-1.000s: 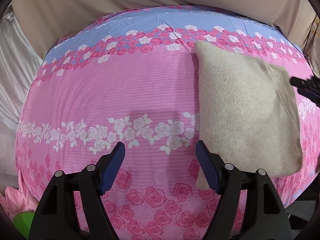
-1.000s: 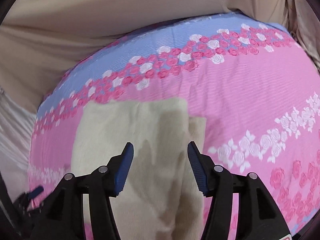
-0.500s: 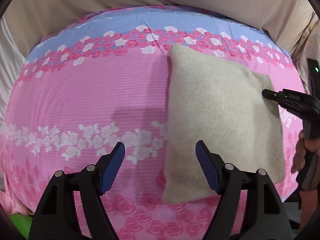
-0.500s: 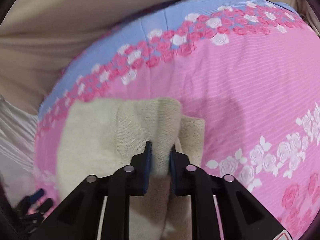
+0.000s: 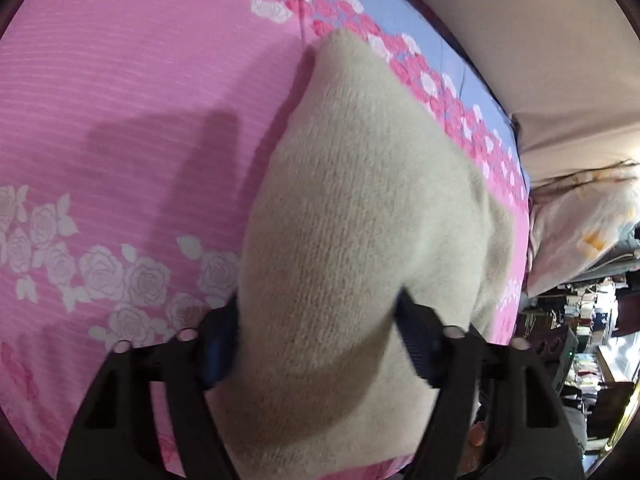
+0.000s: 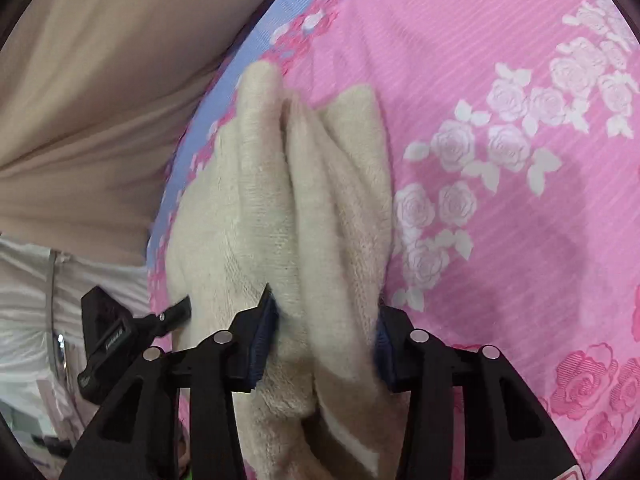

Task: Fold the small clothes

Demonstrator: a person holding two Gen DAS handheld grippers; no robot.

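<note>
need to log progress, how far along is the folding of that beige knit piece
Done: the beige knit garment is already doubled into stacked layers on the pink floral bedsheet. In hand: the left gripper and right gripper both have bunched fabric between their fingers, raised off the sheet. Left: laying it flat as a finished fold.

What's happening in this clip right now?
A person with two handheld grippers is folding a beige knit garment on a pink rose-print bedsheet. The left gripper and the right gripper both have thick bunches of the cloth between their fingers. In the right wrist view, the cloth stands in several upright layers, so the fold is mid-way, not laid flat.
</note>
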